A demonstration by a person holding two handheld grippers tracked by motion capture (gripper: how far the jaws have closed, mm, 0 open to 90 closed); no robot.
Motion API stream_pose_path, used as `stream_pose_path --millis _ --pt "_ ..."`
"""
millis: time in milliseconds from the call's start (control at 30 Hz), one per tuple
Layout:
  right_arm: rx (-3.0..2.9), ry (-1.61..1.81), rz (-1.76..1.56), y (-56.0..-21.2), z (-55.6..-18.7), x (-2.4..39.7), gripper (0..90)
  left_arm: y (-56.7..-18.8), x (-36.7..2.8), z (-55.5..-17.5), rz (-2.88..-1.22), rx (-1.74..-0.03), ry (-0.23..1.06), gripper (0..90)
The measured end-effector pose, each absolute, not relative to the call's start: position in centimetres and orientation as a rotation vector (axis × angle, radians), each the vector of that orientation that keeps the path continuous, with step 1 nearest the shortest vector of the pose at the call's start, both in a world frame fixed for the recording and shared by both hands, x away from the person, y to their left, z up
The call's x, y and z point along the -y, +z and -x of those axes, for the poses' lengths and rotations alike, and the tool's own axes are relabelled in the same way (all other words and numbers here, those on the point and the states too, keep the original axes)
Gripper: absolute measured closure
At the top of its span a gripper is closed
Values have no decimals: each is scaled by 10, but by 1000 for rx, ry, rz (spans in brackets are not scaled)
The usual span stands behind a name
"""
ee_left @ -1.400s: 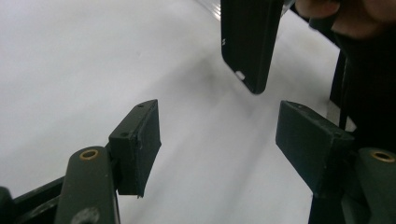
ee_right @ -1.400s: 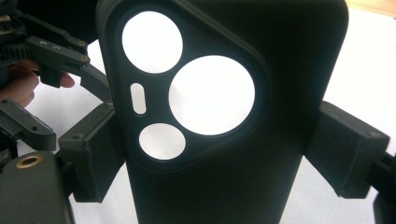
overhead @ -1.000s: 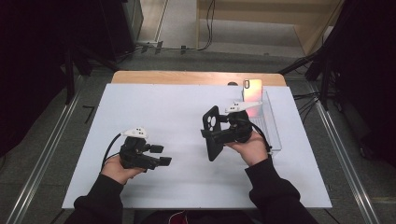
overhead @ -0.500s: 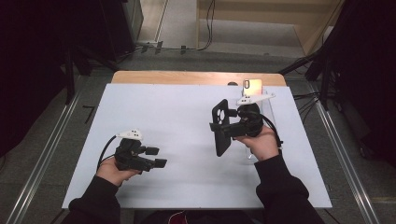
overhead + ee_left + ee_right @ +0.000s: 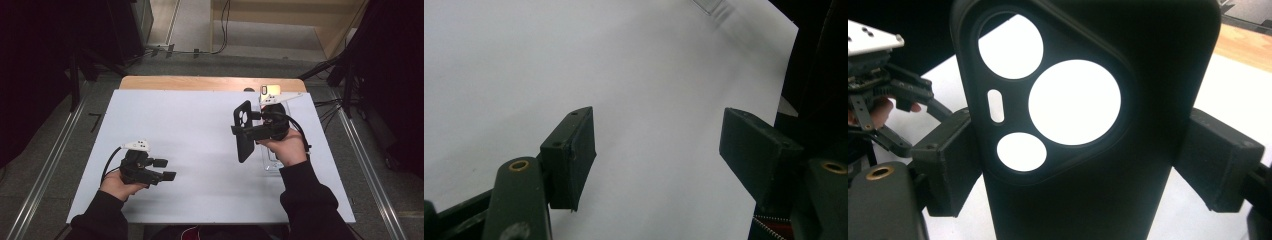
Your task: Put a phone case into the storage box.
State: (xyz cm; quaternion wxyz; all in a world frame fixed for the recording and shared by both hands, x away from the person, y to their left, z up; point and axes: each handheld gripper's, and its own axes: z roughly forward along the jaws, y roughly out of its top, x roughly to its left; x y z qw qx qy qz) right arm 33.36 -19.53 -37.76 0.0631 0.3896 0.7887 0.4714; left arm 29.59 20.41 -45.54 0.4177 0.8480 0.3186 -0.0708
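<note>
Right tongs [image 5: 243,131] pinch a black phone case [image 5: 243,131] upright above the tabletop [image 5: 200,125]. Left tongs [image 5: 165,169] sit spread wide, near left.

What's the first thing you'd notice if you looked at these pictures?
The black phone case, held up off the white table on the right side, clamped in the right gripper. Light shows through its round camera holes. On the left, the left gripper sits low over the table, open and holding nothing.

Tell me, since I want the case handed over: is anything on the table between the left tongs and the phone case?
Nothing visible. The left tongs hang open over bare white table, and the black phone case sits clamped in the right tongs, raised above that surface.
</note>
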Motion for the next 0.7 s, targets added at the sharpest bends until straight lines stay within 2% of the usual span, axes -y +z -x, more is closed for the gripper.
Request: stream_pose_path --millis 700 --pt "-2259 1409 -1267 -352 -341 236 118 -458 -207 -294 -2130 -805 -189 309"
